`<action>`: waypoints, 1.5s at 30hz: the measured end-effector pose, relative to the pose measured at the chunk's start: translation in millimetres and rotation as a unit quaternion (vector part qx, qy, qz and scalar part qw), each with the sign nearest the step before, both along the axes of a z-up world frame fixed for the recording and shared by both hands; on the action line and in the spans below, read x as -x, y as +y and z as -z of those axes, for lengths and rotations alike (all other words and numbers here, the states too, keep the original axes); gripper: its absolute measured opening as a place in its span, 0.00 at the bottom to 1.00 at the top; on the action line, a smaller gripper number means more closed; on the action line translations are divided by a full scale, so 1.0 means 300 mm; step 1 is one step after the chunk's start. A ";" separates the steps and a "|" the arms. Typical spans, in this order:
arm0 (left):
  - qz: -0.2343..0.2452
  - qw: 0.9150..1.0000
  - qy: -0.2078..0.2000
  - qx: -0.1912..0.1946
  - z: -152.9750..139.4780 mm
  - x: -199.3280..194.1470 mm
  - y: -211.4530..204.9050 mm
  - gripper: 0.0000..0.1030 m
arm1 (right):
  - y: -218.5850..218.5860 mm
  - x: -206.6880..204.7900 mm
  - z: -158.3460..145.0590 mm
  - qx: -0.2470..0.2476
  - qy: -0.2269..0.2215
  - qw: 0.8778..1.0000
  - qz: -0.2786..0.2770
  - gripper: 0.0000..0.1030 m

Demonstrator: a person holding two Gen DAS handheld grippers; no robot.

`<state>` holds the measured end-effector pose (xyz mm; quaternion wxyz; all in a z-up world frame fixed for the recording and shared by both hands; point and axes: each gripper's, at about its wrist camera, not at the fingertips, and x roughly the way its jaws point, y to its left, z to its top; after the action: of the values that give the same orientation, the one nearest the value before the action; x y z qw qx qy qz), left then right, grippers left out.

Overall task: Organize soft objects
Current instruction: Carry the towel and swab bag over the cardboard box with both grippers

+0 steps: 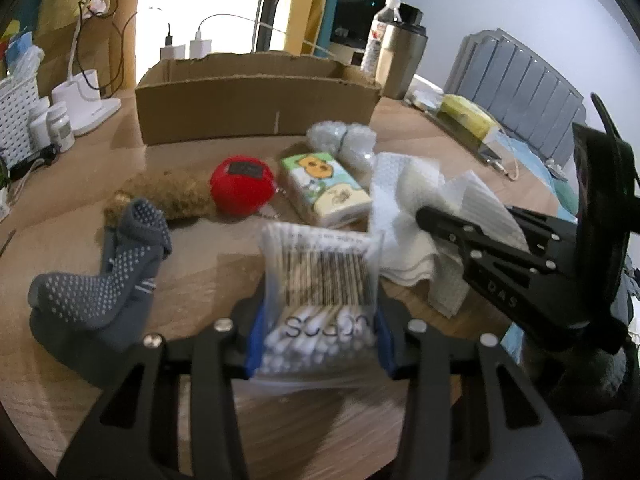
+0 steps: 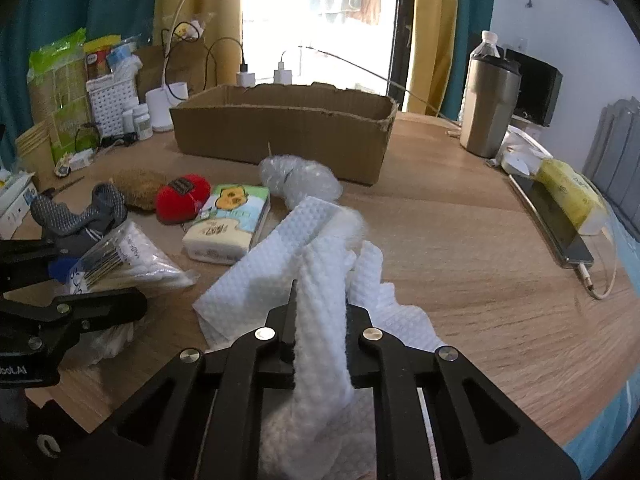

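Note:
My left gripper (image 1: 318,332) is shut on a clear bag of cotton swabs (image 1: 320,276), held just above the wooden table; the bag also shows in the right wrist view (image 2: 124,260). My right gripper (image 2: 320,320) is shut on a white textured cloth (image 2: 320,264), which drapes onto the table; it shows in the left wrist view (image 1: 408,216). On the table lie grey dotted socks (image 1: 96,280), a red plush (image 1: 242,190), a brown fuzzy toy (image 1: 168,194), a tissue pack (image 1: 324,192) and a bubble wrap bundle (image 1: 344,140).
An open cardboard box (image 2: 280,136) stands behind the objects. A steel tumbler (image 2: 490,108) and water bottle stand at the back right. A phone with a yellow pack (image 2: 568,200) lies at the right edge. A lamp base, pill bottles (image 1: 60,126) and a white basket stand at the left.

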<state>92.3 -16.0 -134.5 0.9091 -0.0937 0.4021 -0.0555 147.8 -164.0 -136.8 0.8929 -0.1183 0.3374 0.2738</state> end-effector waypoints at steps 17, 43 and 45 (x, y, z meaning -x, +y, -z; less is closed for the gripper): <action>0.009 0.998 -0.063 0.012 -0.152 0.006 0.010 0.43 | -0.026 -0.028 -0.162 -0.014 -0.036 0.999 0.012 0.12; -0.015 0.996 -0.092 0.008 -0.299 -0.142 0.109 0.44 | 0.015 -0.214 -0.309 -0.035 -0.057 0.998 0.010 0.12; -0.018 0.996 -0.092 0.008 -0.304 -0.157 0.118 0.44 | 0.017 -0.236 -0.322 -0.038 -0.059 0.997 0.011 0.12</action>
<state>139.4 19.5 -43.4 0.9422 -0.1024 0.3149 -0.0504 218.6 -158.8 -40.3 0.9180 -0.0964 0.2750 0.2690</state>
